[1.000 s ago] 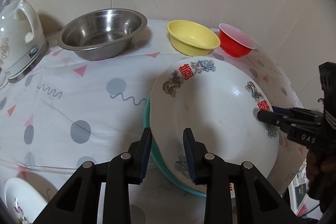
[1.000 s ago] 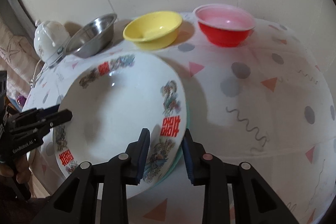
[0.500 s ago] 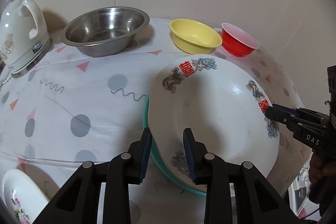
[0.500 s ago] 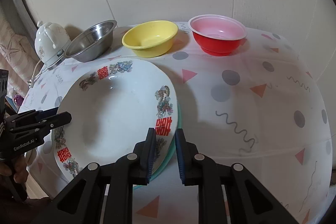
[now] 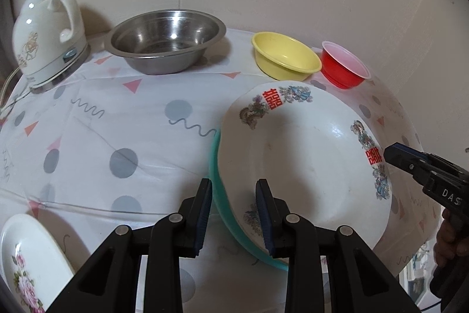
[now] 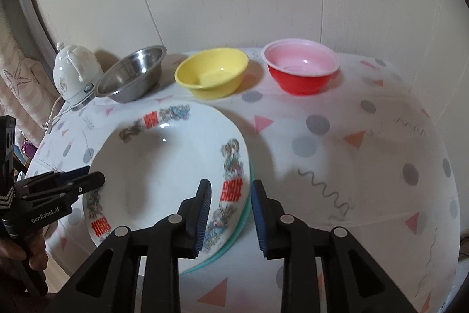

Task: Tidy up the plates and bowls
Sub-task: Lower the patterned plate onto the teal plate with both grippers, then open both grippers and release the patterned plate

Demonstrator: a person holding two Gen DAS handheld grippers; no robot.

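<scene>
While I hold both tongs over the table, the big white dragon plate [image 5: 307, 160] lies on a teal plate [image 5: 217, 189], the 2 stacked on the patterned tablecloth [image 5: 117, 122]. Far to the left of the dragon plate and nearest me lies a small flowered plate [image 5: 26, 260]. Behind the dragon plate, from left to right, stand a white kettle [image 5: 44, 34], a steel bowl [image 5: 167, 40], a yellow bowl [image 5: 284, 55] and a red bowl [image 5: 343, 69], all apart from it. My left tongs [image 5: 234, 210] straddle the left rims of the dragon plate and the teal one; I cannot tell whether the pads press on them. My right tongs [image 6: 230, 210] straddle the dragon plate's right rim, the jaws opening and the pads not pinching it.
</scene>
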